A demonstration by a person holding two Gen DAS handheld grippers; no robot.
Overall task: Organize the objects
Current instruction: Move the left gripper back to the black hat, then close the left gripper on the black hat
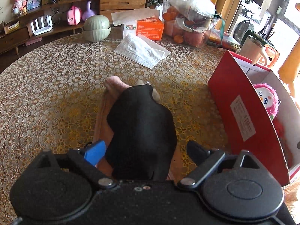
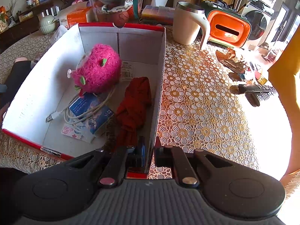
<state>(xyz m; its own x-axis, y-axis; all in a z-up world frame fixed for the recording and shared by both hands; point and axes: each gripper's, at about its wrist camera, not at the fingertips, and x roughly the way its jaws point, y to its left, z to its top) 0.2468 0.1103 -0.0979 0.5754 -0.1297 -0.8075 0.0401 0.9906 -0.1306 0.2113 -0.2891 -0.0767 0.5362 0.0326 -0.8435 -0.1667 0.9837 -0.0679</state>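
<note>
**Box partly filled, one toy left beside it**

Already several things lie inside the box (image 2: 56,71): nearest the right gripper (image 2: 149,155) a red cloth (image 2: 135,103), then a white cable (image 2: 75,112) on a blue packet (image 2: 90,110), and further back a pink plush (image 2: 99,67). The right gripper is closed on the near wall of the box, with one finger inside and one outside, so I judge that it holds the box steady.

Outside the box, on the table (image 1: 46,93), there is a soft toy (image 1: 140,127), black with pinkish parts. It lies just in front of the left gripper (image 1: 146,151), between the two spread fingers; the gripper is open, and the blue pad (image 1: 95,151) is close to the toy's side, but I cannot tell if it touches. The box stands to the right of the toy, near but apart.

So the task seems more than half done. What remains, as I judge, is to close on this toy and carry it into the box. Further away a tissue (image 1: 140,52), a tissue carton (image 1: 150,29) and a green bowl (image 1: 96,28) also stand on the table; whether they belong to the task I cannot say.
</note>
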